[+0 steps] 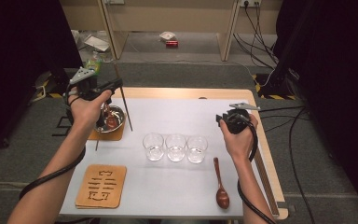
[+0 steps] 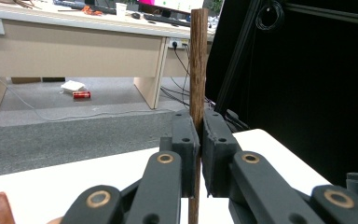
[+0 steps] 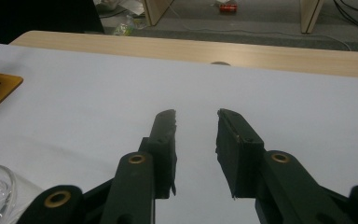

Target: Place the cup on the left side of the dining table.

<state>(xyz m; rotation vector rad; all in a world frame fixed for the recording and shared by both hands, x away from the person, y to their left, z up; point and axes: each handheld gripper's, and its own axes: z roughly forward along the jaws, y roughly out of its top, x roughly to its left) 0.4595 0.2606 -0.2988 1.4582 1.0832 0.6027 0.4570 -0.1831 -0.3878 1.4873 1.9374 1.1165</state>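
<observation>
High view, stick: a long dark wooden stick point(image 1: 125, 103) stands steeply tilted above the table's far left part, just beside the metal bowl point(image 1: 110, 118), its lower end near the white mat point(image 1: 177, 186).
Left gripper view, stick: the brown stick point(image 2: 198, 70) runs straight up between the two black jaws, clamped from both sides.
Left gripper: the left gripper point(image 1: 103, 89) is clenched on the stick, held in the person's left hand point(image 1: 87, 111) over the bowl.
Bowl: it sits on an orange-brown coaster point(image 1: 107, 135) with something reddish inside.
Right gripper: the right gripper point(image 3: 196, 122) has its jaws parted, nothing between them, over bare white mat; in the high view it point(image 1: 224, 120) is held behind the glasses.
Glasses: three clear glasses point(image 1: 175, 147) stand in a row at mid-table, close together.
Spoon: a wooden spoon point(image 1: 220, 184) lies near the right forearm, bowl end toward the person.
Near left: a second wooden coaster point(image 1: 101, 186) with a cut-out pattern lies near the table's front edge.
</observation>
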